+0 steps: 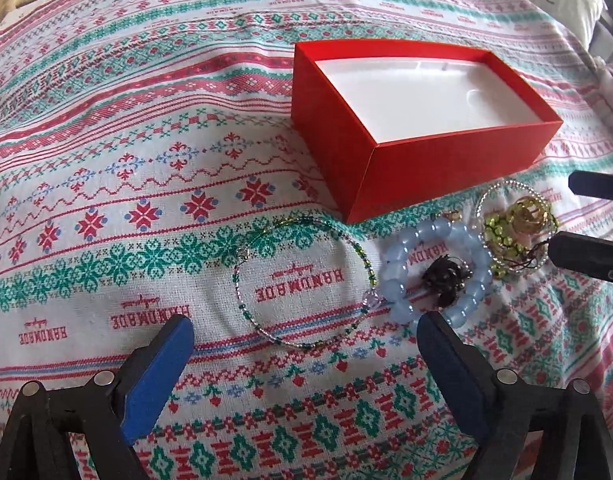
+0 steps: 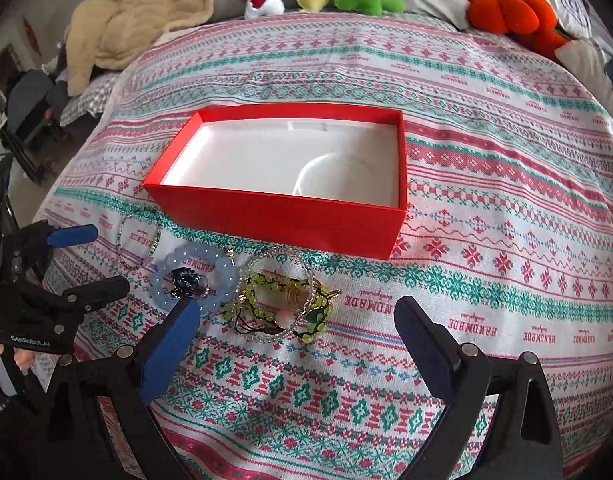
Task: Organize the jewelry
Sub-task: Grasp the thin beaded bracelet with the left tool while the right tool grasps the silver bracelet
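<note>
On the patterned cloth [image 2: 486,184] a red box [image 2: 274,220] with a white lining is seen, uncovered and with nothing in it. The jewelry is laid in a row just in front of the box's near wall: one thin beaded wire bangle [image 1: 302,280], one pale blue bead bracelet [image 1: 438,276] with a small dark piece [image 1: 444,280] lying inside its ring, and one tangled heap of green-bead and gold pieces [image 2: 282,304], whose separate items cannot be counted.

The left gripper [image 1: 306,344] is held wide above the bangle, nothing between its blue pads. The right gripper [image 2: 298,336] is likewise spread wide over the heap, empty.

All pieces are judged light. The bangle is probably springy and thin, best pinched across its wire. The blue beads look smooth and may slip; a bead is best clamped squarely. The heap is likely to snag and lift together.
</note>
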The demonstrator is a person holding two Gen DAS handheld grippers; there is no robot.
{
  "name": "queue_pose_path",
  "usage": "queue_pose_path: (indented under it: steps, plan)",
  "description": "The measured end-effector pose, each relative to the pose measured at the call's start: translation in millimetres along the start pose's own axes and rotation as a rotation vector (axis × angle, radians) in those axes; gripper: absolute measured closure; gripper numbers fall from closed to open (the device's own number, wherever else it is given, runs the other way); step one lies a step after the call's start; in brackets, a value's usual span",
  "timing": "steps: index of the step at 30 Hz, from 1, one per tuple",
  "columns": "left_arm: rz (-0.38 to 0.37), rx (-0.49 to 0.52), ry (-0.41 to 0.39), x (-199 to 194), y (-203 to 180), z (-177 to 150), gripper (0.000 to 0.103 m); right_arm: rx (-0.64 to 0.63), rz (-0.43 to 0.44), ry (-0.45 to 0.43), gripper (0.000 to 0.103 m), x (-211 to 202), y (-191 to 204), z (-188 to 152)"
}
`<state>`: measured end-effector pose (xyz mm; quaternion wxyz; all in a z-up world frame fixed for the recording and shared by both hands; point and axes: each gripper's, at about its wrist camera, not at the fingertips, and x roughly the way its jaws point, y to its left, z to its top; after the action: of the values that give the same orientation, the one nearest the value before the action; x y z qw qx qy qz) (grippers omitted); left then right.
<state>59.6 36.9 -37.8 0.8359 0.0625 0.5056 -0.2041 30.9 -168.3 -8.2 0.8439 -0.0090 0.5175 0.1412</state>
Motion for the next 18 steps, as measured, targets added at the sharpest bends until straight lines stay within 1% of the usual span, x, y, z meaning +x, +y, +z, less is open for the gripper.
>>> queue_pose_path:
  steps: [4, 8, 12, 14, 18]
  plan:
    - [0.016, 0.042, -0.009, 10, -2, 1, 0.014, -0.097, -0.024, -0.004, 0.010, 11, 8, -4]
    - [0.017, 0.072, -0.013, 15, -4, 6, 0.015, -0.154, -0.038, 0.015, 0.013, 21, 13, -5]
    - [0.015, 0.090, -0.017, 19, -4, 10, 0.017, -0.220, -0.063, 0.011, 0.015, 28, 20, -6]
    - [0.017, 0.096, -0.020, 20, -4, 11, 0.019, -0.257, -0.084, 0.013, 0.021, 32, 24, -6]
    - [0.013, 0.098, -0.025, 21, -2, 14, 0.026, -0.300, -0.106, 0.017, 0.026, 39, 28, -6]
